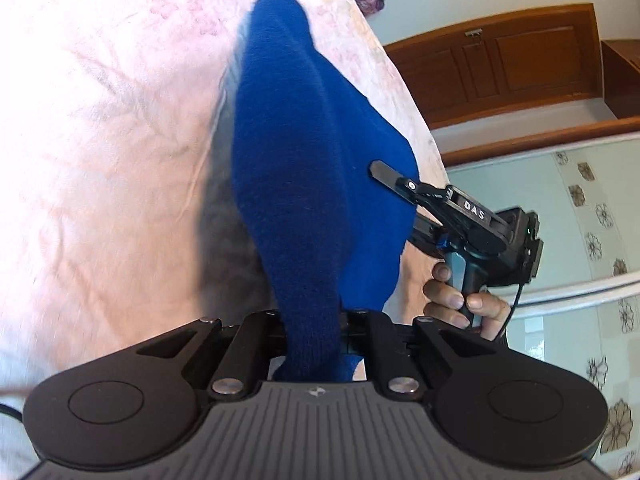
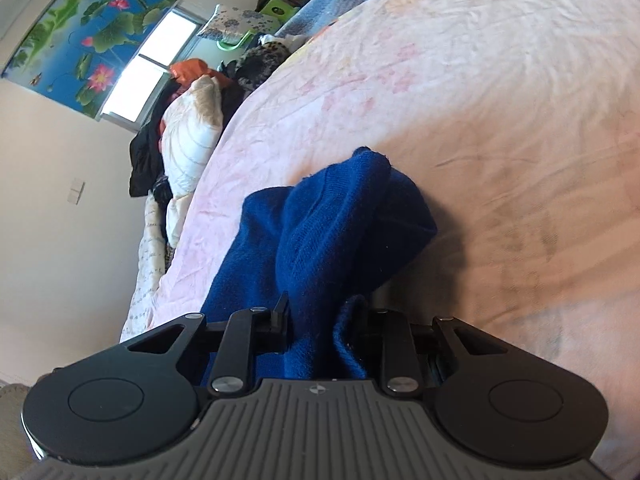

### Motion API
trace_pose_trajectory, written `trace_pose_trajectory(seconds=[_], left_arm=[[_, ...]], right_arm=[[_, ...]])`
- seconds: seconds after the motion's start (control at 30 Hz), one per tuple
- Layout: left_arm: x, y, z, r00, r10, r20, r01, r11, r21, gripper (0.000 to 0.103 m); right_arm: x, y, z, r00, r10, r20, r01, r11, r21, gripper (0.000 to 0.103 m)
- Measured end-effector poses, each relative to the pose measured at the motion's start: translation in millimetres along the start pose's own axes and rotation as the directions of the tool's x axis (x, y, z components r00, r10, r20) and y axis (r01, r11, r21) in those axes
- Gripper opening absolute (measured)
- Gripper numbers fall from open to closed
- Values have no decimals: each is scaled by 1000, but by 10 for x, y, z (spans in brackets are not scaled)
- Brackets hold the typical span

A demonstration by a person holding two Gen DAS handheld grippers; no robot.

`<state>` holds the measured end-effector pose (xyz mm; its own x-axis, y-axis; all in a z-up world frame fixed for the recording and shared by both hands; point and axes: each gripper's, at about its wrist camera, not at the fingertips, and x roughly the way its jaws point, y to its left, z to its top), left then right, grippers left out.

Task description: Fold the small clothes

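Observation:
A blue knitted garment [image 1: 312,152] is bunched up and lifted off the pink flowered bed sheet [image 1: 100,140]. In the left wrist view my left gripper [image 1: 314,320] is shut on one end of it, and the cloth hides the fingertips. My right gripper [image 1: 394,184] bites the garment's right edge, with one black finger lying over the cloth and a person's hand [image 1: 460,300] on its handle. In the right wrist view the right gripper [image 2: 328,312] is shut on a thick fold of the blue garment [image 2: 340,216], which rises from the sheet [image 2: 480,100].
The bed's edge runs beside a wooden door [image 1: 500,68] and a flower-tiled wall [image 1: 580,220]. A heap of clothes and pillows [image 2: 192,128] lies at the bed's far side under a window [image 2: 152,64] and a lotus picture [image 2: 80,28].

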<state>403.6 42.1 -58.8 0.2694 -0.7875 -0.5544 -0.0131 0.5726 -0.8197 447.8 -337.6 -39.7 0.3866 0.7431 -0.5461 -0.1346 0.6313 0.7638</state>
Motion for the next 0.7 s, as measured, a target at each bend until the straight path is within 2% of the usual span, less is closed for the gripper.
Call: trace_pose_trajectory(seconds=[0.37, 0.7], left_arm=[[-133, 207, -256, 1000, 18, -14, -19, 999, -45, 10], [-129, 321, -202, 997, 66, -26, -67, 998, -18, 10]], right_arm=[[-78, 139, -454, 999, 17, -40, -17, 1000, 16, 28], [-161, 149, -863, 999, 38, -32, -36, 998, 52, 28]])
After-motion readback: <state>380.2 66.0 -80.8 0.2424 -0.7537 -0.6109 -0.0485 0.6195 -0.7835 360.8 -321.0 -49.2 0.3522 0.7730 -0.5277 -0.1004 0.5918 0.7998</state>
